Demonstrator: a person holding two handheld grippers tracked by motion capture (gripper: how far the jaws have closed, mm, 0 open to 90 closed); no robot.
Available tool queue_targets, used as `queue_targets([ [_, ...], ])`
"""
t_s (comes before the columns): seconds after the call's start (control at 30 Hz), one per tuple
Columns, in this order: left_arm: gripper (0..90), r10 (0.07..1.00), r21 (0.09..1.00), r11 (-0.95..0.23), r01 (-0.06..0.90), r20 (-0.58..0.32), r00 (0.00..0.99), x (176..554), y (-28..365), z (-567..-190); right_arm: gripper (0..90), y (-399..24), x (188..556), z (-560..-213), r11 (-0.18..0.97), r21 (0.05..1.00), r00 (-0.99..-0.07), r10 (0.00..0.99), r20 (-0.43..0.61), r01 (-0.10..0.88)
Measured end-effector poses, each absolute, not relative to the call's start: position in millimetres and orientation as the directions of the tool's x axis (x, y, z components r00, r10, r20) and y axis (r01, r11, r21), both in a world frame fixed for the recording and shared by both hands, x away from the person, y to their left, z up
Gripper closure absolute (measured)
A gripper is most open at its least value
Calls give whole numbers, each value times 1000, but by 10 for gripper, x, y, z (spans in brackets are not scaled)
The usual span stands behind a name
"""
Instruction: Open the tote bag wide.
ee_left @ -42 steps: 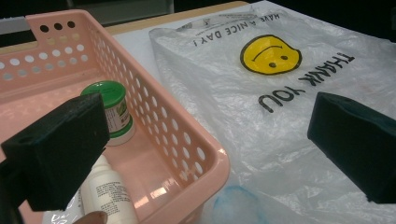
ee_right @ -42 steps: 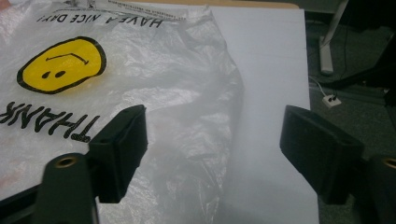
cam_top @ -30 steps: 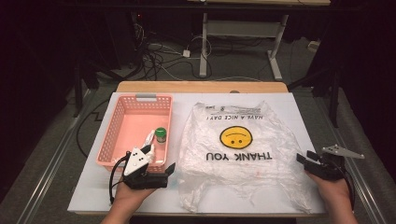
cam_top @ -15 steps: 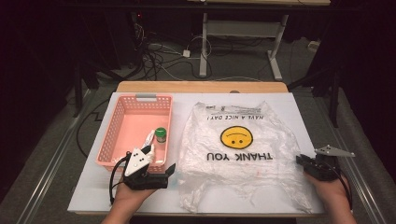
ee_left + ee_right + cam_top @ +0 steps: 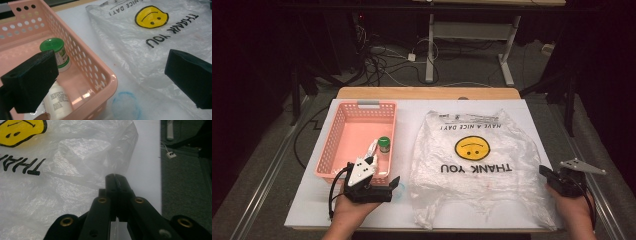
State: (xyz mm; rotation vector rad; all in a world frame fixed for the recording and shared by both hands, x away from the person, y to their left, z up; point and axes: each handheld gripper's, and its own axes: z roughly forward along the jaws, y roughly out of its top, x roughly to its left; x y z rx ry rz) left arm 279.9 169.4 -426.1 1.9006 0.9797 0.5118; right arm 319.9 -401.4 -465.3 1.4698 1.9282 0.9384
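left gripper [image 5: 395, 184] jaws wide; right gripper [image 5: 115, 176] just closed

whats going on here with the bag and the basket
A person holds a gripper in each hand at a white table. The right gripper has just closed, jaws together at the plastic bag's right edge. The left gripper waits open by the pink basket, which holds a green-capped bottle and a white bottle.

The basket [image 5: 343, 145] sits toward the table's [image 5: 412, 107] left edge, holding two bottles [image 5: 384, 144]; the plastic bag [image 5: 477, 170] lies right of it.
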Motion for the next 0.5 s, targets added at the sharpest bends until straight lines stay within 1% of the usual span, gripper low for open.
queue_targets([
  [0.03, 0, 798, 866, -264, 424, -51, 601, 2802, 1702, -4252, 900, -4014, 3199, -4653, 165, 789, -263, 965, -4, 592],
  [0.07, 0, 793, 870, -260, 419, -55, 606, 2794, 1710, -4247, 900, -4088, 3148, -4643, 144, 798, -234, 972, -3, 586],
  [0.17, 0, 787, 878, -262, 402, -47, 615, 2746, 1729, -4254, 900, -4203, 3071, -4633, 107, 806, -189, 982, 5, 582],
  [0.2, 0, 786, 888, -251, 386, -46, 616, 2727, 1736, -4265, 900, -4203, 3071, -4633, 107, 806, -189, 982, 5, 582],
  [0.23, 0, 782, 897, -232, 377, -58, 620, 2715, 1740, -4278, 900, -4262, 3007, -4629, 89, 807, -167, 986, 12, 583],
  [0.3, 0, 750, 897, -218, 383, -97, 654, 2714, 1743, -4287, 900, -4279, 2973, -4633, 86, 805, -168, 986, 17, 587],
  [0.37, 0, 744, 892, -243, 380, -80, 663, 2721, 1738, -4274, 900, -4302, 2893, -4639, 95, 799, -161, 987, 2, 594],
  [0.43, 0, 752, 889, -251, 383, -70, 656, 2744, 1761, -4266, 900, -4358, 2805, -4625, 75, 802, -131, 991, 4, 592],
  [0.5, 0, 755, 884, -237, 403, -94, 649, 2776, 1796, -4262, 900, -4461, 2670, -4625, 41, 806, -89, 996, 14, 590],
])
